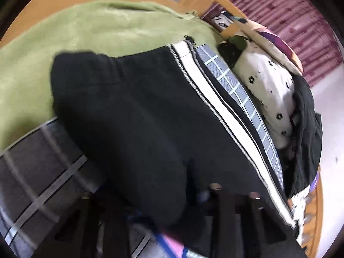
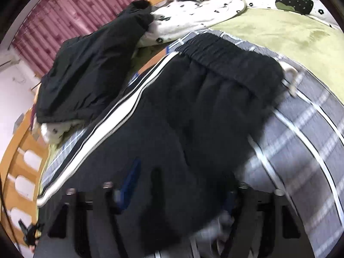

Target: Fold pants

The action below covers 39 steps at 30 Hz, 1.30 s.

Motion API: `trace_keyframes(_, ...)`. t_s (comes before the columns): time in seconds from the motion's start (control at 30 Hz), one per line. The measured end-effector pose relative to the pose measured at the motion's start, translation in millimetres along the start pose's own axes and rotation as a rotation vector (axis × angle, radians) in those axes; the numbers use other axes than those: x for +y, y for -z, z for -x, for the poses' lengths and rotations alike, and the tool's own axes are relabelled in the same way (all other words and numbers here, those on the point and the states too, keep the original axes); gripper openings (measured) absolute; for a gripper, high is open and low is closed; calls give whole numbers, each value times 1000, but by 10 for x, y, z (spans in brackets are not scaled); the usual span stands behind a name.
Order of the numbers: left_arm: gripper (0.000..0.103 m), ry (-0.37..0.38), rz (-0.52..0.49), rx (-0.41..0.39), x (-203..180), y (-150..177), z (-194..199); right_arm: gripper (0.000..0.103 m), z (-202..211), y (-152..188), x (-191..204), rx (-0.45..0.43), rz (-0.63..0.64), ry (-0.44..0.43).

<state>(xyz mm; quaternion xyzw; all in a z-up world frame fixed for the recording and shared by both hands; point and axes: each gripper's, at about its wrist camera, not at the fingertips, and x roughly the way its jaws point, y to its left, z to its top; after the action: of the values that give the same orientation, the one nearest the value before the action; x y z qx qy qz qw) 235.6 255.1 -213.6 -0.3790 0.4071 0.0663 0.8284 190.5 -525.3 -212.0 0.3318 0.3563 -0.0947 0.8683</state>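
Black pants (image 1: 139, 107) with white side stripes (image 1: 215, 99) lie spread on a grey plaid sheet (image 1: 43, 161). In the right wrist view the same pants (image 2: 204, 107) show their elastic waistband (image 2: 225, 53) at the far end and the stripes (image 2: 120, 111) along the left. My left gripper (image 1: 185, 204) sits at the near edge, shut on a bunch of the black cloth. My right gripper (image 2: 180, 189) has a mound of pants cloth between its blue pads (image 2: 131, 178). Blur hides whether those pads press on it.
A green blanket (image 1: 96, 28) covers the bed beyond the pants. A black jacket (image 2: 90, 68) and a white flowered quilt (image 2: 193, 15) are heaped along the bed's side. A wooden bed rail (image 2: 19, 161) and a pink curtain (image 2: 53, 21) stand behind them.
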Motion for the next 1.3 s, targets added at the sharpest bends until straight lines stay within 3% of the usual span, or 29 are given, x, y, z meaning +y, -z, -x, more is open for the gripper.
trace_keyframes(0.03,16,-13,5,5,-22,-27,-24,46,-35,-58,-22,-1,-12,2)
trace_keyframes(0.07,14,-40,-5,10,-71,-51,-33,31,-95,-119,-1,5,-21,8)
trace_keyframes(0.13,12,-51,-57,-6,-214,-81,91,19,-103,-222,63,11,4,40)
trace_keyframes(0.17,12,-35,-80,-25,-262,-74,210,17,-12,-266,100,-4,23,30)
trace_keyframes(0.27,12,15,-145,-38,-366,-15,544,14,561,-391,133,-110,33,-113)
trace_keyframes(0.33,12,33,-197,-16,-375,123,750,14,794,-415,97,-111,30,-141)
trace_keyframes(0.4,12,29,-254,23,-329,322,899,14,1039,-381,6,-119,58,-109)
trace_keyframes(0.53,13,63,-324,79,-125,776,1097,14,1400,-219,-453,-83,37,-76)
trace_keyframes(0.6,14,1,-381,87,-64,1014,1072,15,1494,-66,-662,-45,48,-49)
trace_keyframes(0.7,28,-128,-445,53,38,1257,952,21,1309,190,-884,84,87,27)
trace_keyframes(0.77,37,-153,-443,34,74,1286,969,43,1244,366,-1039,123,57,57)
trace_keyframes(0.83,68,-184,-419,21,102,1268,1061,51,1368,440,-1128,65,21,38)
trace_keyframes(0.93,71,-158,-380,-5,153,1289,1167,74,1556,392,-1182,-41,-8,42)
trace_keyframes(1.0,72,-150,-344,-13,255,1323,1193,75,1523,315,-1253,-73,-65,26)
trace_keyframes(1.13,72,-98,-257,-53,398,1316,1210,76,1145,163,-1384,-14,-191,2)
trace_keyframes(1.2,72,-98,-225,-67,424,1265,1191,76,1046,83,-1319,-27,-204,24)
trace_keyframes(1.27,71,-104,-180,-78,453,1176,1144,56,1077,1,-1212,-48,-164,75)
trace_keyframes(1.3,64,-114,-151,-84,466,1112,1112,52,1114,-43,-1149,-71,-124,95)
